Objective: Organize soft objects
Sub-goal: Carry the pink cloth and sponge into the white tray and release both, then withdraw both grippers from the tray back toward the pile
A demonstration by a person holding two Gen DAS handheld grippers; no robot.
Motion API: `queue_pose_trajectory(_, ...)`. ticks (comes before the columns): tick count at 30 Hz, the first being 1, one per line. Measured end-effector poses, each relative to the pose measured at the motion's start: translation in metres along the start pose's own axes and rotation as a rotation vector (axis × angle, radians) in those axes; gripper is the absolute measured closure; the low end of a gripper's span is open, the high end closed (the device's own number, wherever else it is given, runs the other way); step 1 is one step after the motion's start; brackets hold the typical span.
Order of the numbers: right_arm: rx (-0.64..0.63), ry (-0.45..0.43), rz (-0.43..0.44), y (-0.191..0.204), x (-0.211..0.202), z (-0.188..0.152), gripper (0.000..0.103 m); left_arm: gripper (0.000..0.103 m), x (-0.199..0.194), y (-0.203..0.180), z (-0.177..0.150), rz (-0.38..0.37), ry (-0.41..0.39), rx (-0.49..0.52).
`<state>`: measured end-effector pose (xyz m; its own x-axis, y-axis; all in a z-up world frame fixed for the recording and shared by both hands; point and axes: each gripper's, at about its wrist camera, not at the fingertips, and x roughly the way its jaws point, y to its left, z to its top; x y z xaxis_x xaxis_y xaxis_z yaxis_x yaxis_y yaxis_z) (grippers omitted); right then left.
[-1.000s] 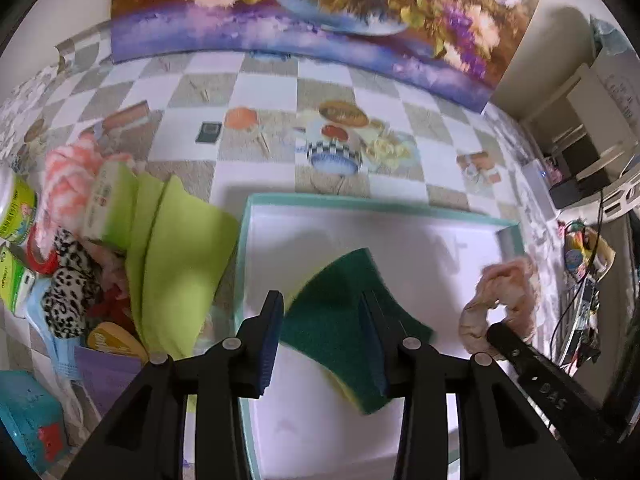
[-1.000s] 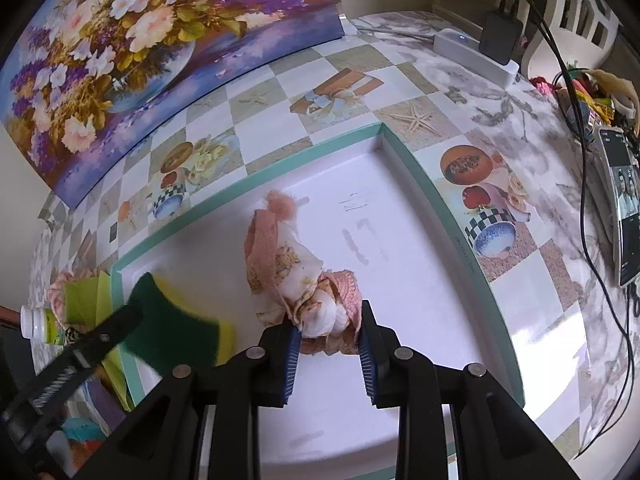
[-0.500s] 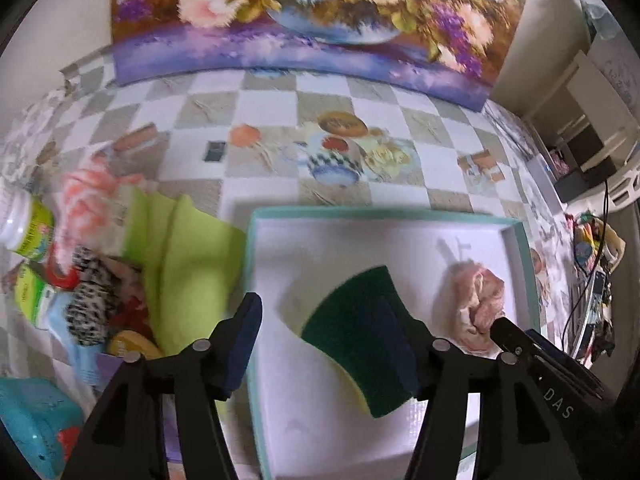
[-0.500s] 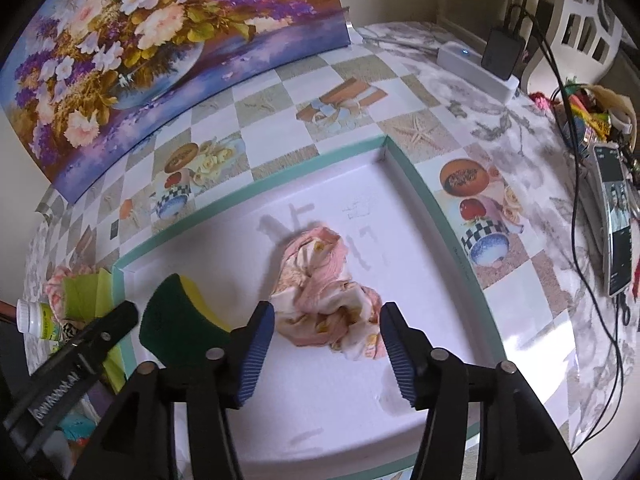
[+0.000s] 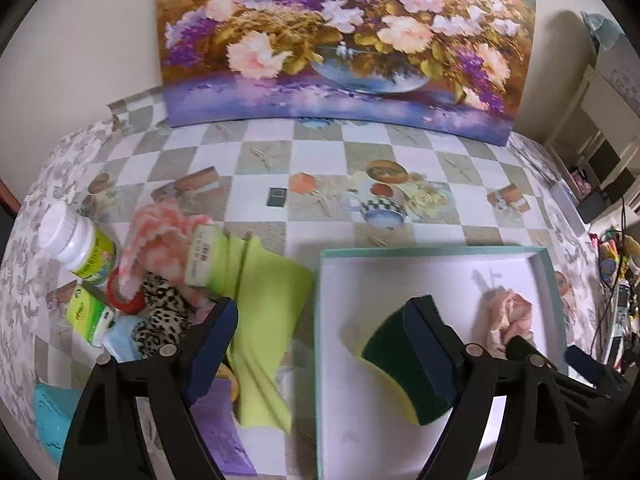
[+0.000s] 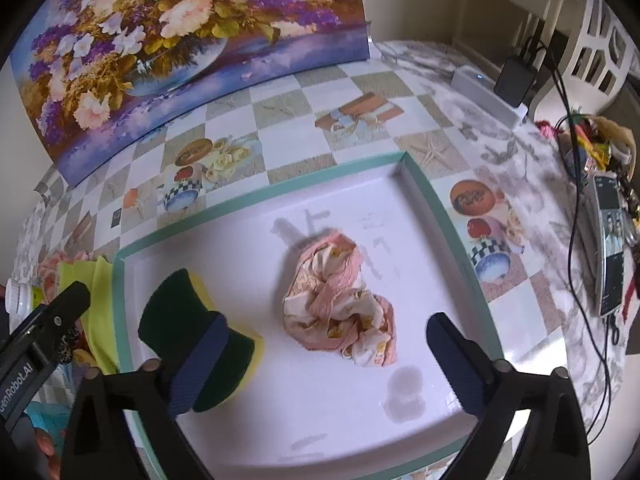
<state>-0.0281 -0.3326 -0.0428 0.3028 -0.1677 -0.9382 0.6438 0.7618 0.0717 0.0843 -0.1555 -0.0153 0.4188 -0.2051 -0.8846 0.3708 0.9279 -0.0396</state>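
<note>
A white tray with a teal rim (image 6: 440,204) (image 5: 440,250) lies on the checkered table. A green and yellow sponge (image 6: 192,320) (image 5: 400,364) lies in its left part. A crumpled pink floral cloth (image 6: 340,304) (image 5: 506,316) lies in its middle. My right gripper (image 6: 326,364) is open and empty, raised above the tray with the cloth between its fingers' lines. My left gripper (image 5: 326,348) is open and empty, above the tray's left rim. A lime green cloth (image 5: 264,304), a leopard print cloth (image 5: 160,316) and a pink fluffy item (image 5: 160,236) lie left of the tray.
A white-capped bottle (image 5: 76,244), a green box (image 5: 86,314), red tape roll (image 5: 124,292) and teal item (image 5: 52,416) crowd the left. A flower painting (image 5: 344,40) stands at the back. A phone (image 6: 610,236), cables and a charger (image 6: 516,80) lie right.
Both grippers opened, releasing the sponge and the pink cloth into the tray, then drew back and up. The left gripper shifted left towards the pile.
</note>
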Motion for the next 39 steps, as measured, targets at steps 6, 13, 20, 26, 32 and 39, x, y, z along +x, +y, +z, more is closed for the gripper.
queue_pose_trajectory(6,-0.002,-0.028,0.032,0.002,-0.002,-0.001,0.001,0.005,-0.003,0.009,-0.006,0.03,-0.059,-0.009)
queue_pose_trajectory(13,-0.023,-0.112,0.042,0.008,-0.014,-0.003,0.0,0.005,-0.008,0.017,-0.016,0.059,-0.115,-0.009)
queue_pose_trajectory(20,-0.098,-0.088,0.048,0.026,-0.012,-0.011,0.0,0.004,-0.015,0.014,-0.019,0.051,-0.12,0.048)
queue_pose_trajectory(26,-0.12,-0.111,0.054,0.035,-0.018,-0.015,0.0,0.005,-0.026,0.02,-0.016,0.074,-0.123,0.058)
queue_pose_trajectory(32,-0.115,-0.138,0.092,0.04,-0.028,-0.017,0.0,0.005,-0.039,0.038,-0.013,0.12,-0.148,-0.005)
queue_pose_trajectory(39,-0.127,-0.122,0.09,0.048,-0.026,-0.021,0.0,0.005,-0.031,0.059,-0.013,0.17,-0.064,-0.055)
